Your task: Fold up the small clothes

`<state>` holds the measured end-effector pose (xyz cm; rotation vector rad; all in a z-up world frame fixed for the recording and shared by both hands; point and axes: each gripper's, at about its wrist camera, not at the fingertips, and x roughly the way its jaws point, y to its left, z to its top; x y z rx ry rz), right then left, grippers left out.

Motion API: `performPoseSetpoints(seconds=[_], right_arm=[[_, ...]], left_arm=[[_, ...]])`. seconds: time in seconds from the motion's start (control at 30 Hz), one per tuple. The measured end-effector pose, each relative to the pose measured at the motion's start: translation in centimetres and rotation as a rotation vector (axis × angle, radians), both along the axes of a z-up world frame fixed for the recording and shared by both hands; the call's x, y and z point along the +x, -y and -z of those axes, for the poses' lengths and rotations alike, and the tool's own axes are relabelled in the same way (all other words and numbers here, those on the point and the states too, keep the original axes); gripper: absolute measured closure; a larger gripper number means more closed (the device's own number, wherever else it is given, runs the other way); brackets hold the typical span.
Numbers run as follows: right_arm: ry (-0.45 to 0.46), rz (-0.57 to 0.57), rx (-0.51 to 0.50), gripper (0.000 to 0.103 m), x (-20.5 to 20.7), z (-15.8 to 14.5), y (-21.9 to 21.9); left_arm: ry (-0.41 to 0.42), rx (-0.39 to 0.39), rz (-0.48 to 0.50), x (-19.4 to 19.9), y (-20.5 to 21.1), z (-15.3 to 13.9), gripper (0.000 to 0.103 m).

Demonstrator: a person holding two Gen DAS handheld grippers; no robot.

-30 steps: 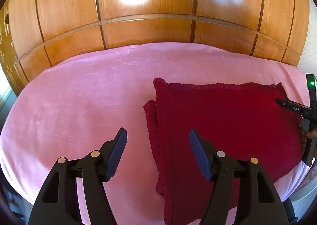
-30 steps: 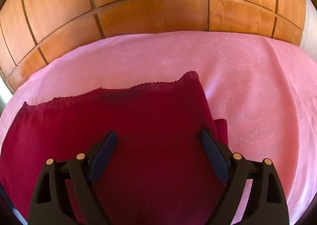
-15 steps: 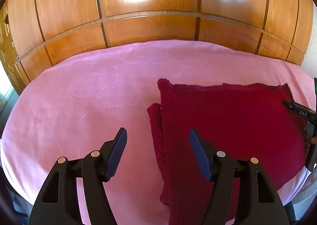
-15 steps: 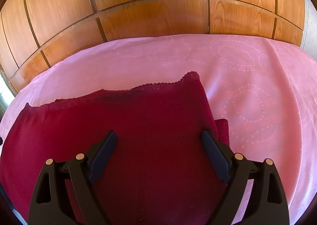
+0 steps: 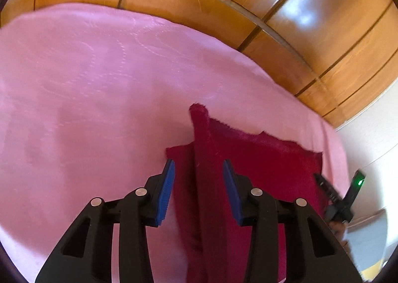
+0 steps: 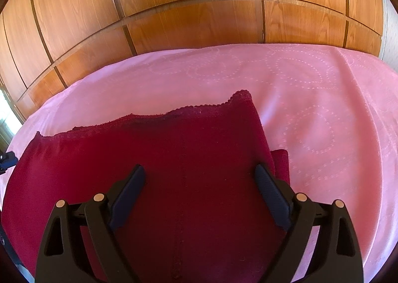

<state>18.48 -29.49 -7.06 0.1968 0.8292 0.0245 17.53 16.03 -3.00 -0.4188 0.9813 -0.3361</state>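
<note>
The left tool (image 5: 198, 189), jaws just closing but still parted, straddles the garment's (image 5: 261, 166) edge; the right tool (image 6: 199, 193) gapes above it, bare bedspread (image 6: 323, 113) beyond.

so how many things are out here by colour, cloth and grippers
dark red garment: 1
pink bedspread: 1
black grippers: 2, the left gripper with blue pads, jaws just closing over the garment's edge, and the right gripper, open
total: 4
</note>
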Motion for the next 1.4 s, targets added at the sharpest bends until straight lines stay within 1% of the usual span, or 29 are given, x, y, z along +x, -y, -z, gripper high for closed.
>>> performPoseSetpoints(seconds=[0.07, 0.2, 0.23, 0.27, 0.3, 0.33, 0.37, 0.4, 0.47, 0.5, 0.53, 0.57, 0.63, 0.67, 0.73, 0.87, 0.93, 0.97, 1.0, 1.03, 1.07, 1.13, 1.2, 1.23, 1.27, 1.3, 1.33, 1.37, 1.4], right_arm=[[0.0, 0.0, 0.0, 0.013, 0.0, 0.0, 0.0], [0.0, 0.002, 0.0, 0.012, 0.0, 0.0, 0.0], [0.001, 0.002, 0.001, 0.012, -0.1, 0.0, 0.0], [0.001, 0.002, 0.001, 0.012, -0.1, 0.0, 0.0], [0.001, 0.002, 0.001, 0.012, -0.1, 0.0, 0.0], [0.003, 0.003, 0.004, 0.012, -0.1, 0.0, 0.0], [0.004, 0.003, 0.005, 0.012, -0.1, 0.0, 0.0], [0.006, 0.005, 0.007, 0.012, -0.1, 0.0, 0.0], [0.009, 0.007, 0.009, 0.012, -0.1, 0.0, -0.1], [0.009, 0.008, 0.009, 0.012, -0.1, 0.0, -0.1], [0.01, 0.008, 0.009, 0.012, -0.1, 0.0, -0.2], [0.01, 0.008, 0.01, 0.012, -0.1, 0.0, -0.2], [0.011, 0.01, 0.012, 0.012, -0.1, 0.0, -0.2], [0.012, 0.011, 0.011, 0.012, -0.2, 0.0, -0.3], [0.012, 0.011, 0.009, 0.012, -0.2, 0.1, -0.2], [0.006, 0.014, 0.01, 0.012, -0.2, 0.0, -0.2], [-0.003, 0.006, 0.028, 0.013, -0.2, -0.5, 0.0], [-0.005, 0.004, 0.048, 0.013, -0.2, -0.8, 0.3], [-0.005, 0.005, 0.069, 0.015, -0.3, -1.2, 0.6], [0.001, 0.01, 0.096, 0.017, -0.4, -1.7, 1.0], [0.012, 0.024, 0.122, 0.022, -0.6, -2.3, 1.5], [0.037, 0.051, 0.15, 0.027, -0.9, -3.4, 2.4], [0.042, 0.073, 0.138, 0.034, -0.6, -4.0, 3.1], [0.025, 0.091, 0.11, 0.038, -0.1, -4.0, 3.4], [0.008, 0.092, 0.1, 0.046, 0.4, -3.7, 3.5], [-0.011, 0.091, 0.095, 0.051, 0.9, -3.4, 3.7], [-0.057, 0.087, 0.093, 0.052, 1.8, -2.5, 3.8], [-0.081, 0.081, 0.09, 0.055, 2.3, -2.0, 3.9], [-0.107, 0.08, 0.063, 0.067, 2.9, -1.5, 3.7]], left_arm=[[-0.019, -0.033, 0.018, 1.1, 0.5, 0.4, 0.064], [-0.06, -0.056, 0.057, 3.3, 1.9, 1.1, 0.065], [-0.053, -0.03, 0.066, 3.8, 2.6, 0.9, 0.081], [-0.025, 0.014, 0.071, 4.0, 3.1, 0.5, 0.097], [0.017, 0.067, 0.059, 3.9, 3.5, -0.2, 0.097], [0.069, 0.088, 0.04, 3.6, 3.7, -1.1, 0.097], [0.104, 0.086, 0.027, 3.2, 3.6, -1.7, 0.098], [0.144, 0.112, 0.002, 2.7, 3.8, -2.4, 0.098], [0.17, 0.177, -0.022, 2.6, 4.2, -2.1, 0.098], [0.161, 0.215, -0.034, 2.7, 4.4, -1.5, 0.098], [0.139, 0.279, -0.043, 3.2, 4.9, -0.3, 0.099], [0.11, 0.321, -0.044, 3.6, 5.2, 1.0, 0.099], [0.041, 0.374, -0.061, 4.6, 5.3, 3.8, 0.099], [0.038, 0.386, -0.067, 4.9, 5.1, 4.3, 0.099], [0.042, 0.392, -0.074, 5.0, 4.9, 4.2, 0.099], [0.065, 0.47, -0.087, 4.3, 5.4, 3.1, 0.099], [0.109, 0.458, -0.118, 3.0, 4.8, 1.6, 0.099], [0.129, 0.444, -0.133, 2.1, 4.5, 0.7, 0.095], [0.147, 0.426, -0.145, 1.5, 4.1, 0.1, 0.089], [0.166, 0.382, -0.157, 0.3, 3.6, -0.8, 0.078], [0.175, 0.352, -0.16, -0.4, 3.3, -1.2, 0.074], [0.203, 0.301, -0.161, -2.1, 2.9, -1.9, 0.074], [0.213, 0.3, -0.163, -3.0, 3.1, -2.2, 0.074], [0.219, 0.288, -0.159, -3.8, 3.2, -2.3, 0.074], [0.223, 0.272, -0.151, -4.4, 3.3, -2.3, 0.074], [0.227, 0.26, -0.139, -4.9, 3.6, -2.2, 0.074], [0.233, 0.263, -0.122, -5.4, 4.3, -2.0, 0.074], [0.24, 0.276, -0.11, -5.8, 4.9, -1.8, 0.074], [0.249, 0.287, -0.093, -6.1, 5.4, -1.8, 0.074]])
